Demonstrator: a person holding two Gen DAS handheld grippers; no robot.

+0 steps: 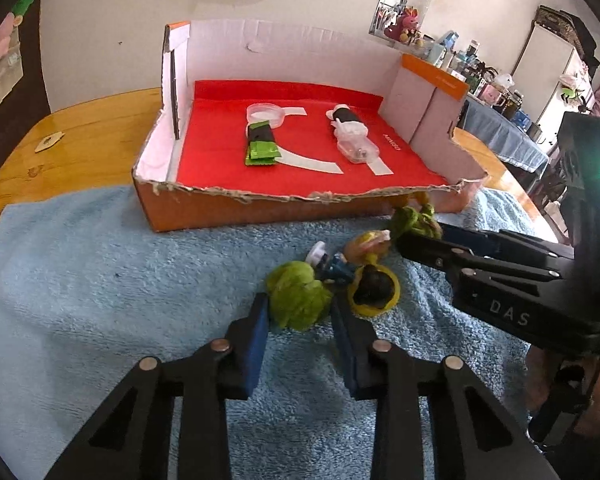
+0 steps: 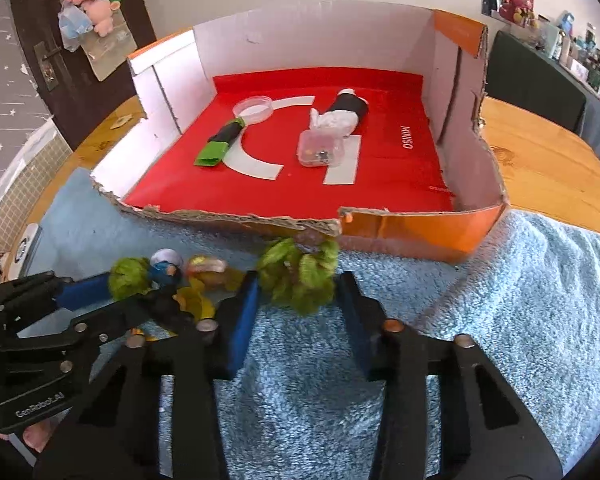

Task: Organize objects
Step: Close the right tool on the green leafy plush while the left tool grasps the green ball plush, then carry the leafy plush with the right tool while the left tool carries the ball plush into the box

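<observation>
The left gripper (image 1: pixel 300 316) has its blue-padded fingers (image 1: pixel 256 344) closed narrow on a green fuzzy toy (image 1: pixel 298 300) lying on the blue towel (image 1: pixel 100 280). Just ahead of those fingers sit a small blue-and-white figure (image 1: pixel 332 264), a yellow ring-shaped piece (image 1: pixel 374 288) and a pale yellow toy (image 1: pixel 368 246), crowded together so their shapes are hard to read.

The right gripper (image 2: pixel 296 292) is likewise drawn in on a second green fuzzy toy (image 2: pixel 298 272), which lies right against the torn front edge of the cardboard box (image 2: pixel 420 236). From the left wrist view this toy is mostly hidden behind the right gripper's fingers, and only a tuft shows.

Beyond both sets of fingers, the box's red floor carries a clear round lid (image 2: pixel 254 109), a green-and-black packet (image 2: pixel 220 146), a small clear case (image 2: pixel 320 150) and a black-and-white bundle (image 2: pixel 342 114) whose make-up I cannot tell. The right wrist view alone shows pink plush toys (image 2: pixel 90 2) hanging on a dark door; the wooden tabletop (image 2: pixel 540 152) is cut off at the frame's edge.
</observation>
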